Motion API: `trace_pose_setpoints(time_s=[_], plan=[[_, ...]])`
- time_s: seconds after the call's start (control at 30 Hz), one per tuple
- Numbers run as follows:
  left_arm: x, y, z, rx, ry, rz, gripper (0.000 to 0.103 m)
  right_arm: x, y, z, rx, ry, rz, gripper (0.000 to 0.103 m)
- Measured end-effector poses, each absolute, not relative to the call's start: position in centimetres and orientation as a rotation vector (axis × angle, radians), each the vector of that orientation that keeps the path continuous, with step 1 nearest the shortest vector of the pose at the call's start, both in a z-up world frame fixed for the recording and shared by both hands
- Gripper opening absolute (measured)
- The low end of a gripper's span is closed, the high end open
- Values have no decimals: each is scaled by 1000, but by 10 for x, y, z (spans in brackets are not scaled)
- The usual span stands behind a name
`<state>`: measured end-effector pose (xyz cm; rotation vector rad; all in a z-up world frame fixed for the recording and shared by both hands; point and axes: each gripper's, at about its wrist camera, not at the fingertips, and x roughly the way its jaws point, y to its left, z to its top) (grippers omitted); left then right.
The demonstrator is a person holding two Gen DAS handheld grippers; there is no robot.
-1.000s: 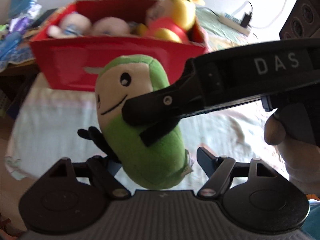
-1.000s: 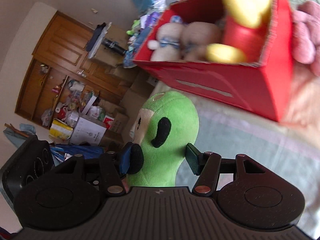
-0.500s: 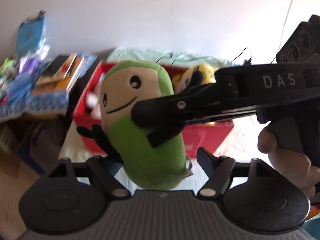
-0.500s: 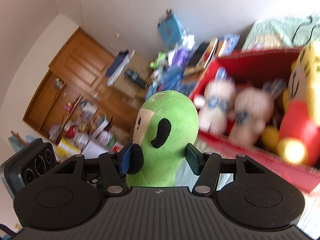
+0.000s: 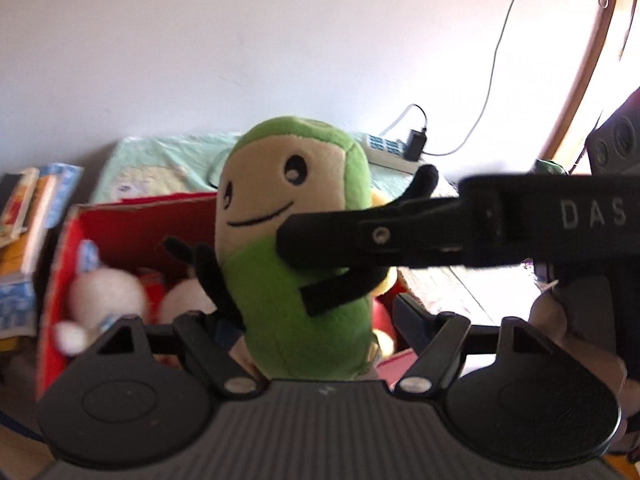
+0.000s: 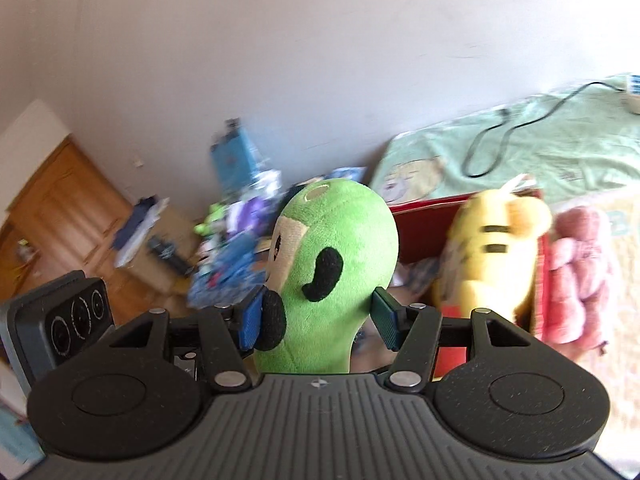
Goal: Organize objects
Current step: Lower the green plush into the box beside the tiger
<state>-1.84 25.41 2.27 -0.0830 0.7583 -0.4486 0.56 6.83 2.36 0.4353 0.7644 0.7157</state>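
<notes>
1. Right wrist view: the right claw (image 6: pixel 316 322) is clamped on the green plush toy with a cream face and black limbs (image 6: pixel 336 264). Blue pads (image 6: pixel 250 322) press its sides. The toy stands upright at frame centre, in the air.
2. Left wrist view: the same green plush toy (image 5: pixel 292 248) fills the centre, face toward the camera. The right claw's black finger crosses it from the right edge of the frame.
3. Left claw (image 5: pixel 316 320): fingers stand apart, one each side of the toy's lower body. Cannot tell whether the left finger touches the toy's black arm.
4. Red cardboard box (image 5: pixel 64 248), lower left of the left view, sits behind and below the toy. It holds white plush figures (image 5: pixel 104 296), blurred.
5. Right view: the red cardboard box (image 6: pixel 538 264) is at right of centre, with a yellow striped plush toy (image 6: pixel 492 256) inside. A pink plush toy (image 6: pixel 580 276) lies just beside the box's right wall.
6. Pale green bedsheet (image 6: pixel 560 148) with a black cable (image 6: pixel 492 148), upper right.
</notes>
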Motion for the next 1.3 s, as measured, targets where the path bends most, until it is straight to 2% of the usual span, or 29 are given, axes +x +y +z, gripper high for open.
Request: trace_pose_setpoints(time_s=[0.33,0.63,0.9,1.3], plan=[[15,236,-22,-94,917,-522,75,29,83,-3,294,789,557,58],[30,261,-41,-170,1015,-521,82,38,107,-15,168,830,569,58],[36,263,-46,-177,1032,-507,82,41,102,-21,209,852,573,58],[41,236,-51,-95,1049,-467,94,32,79,-29,346,870,563,60]])
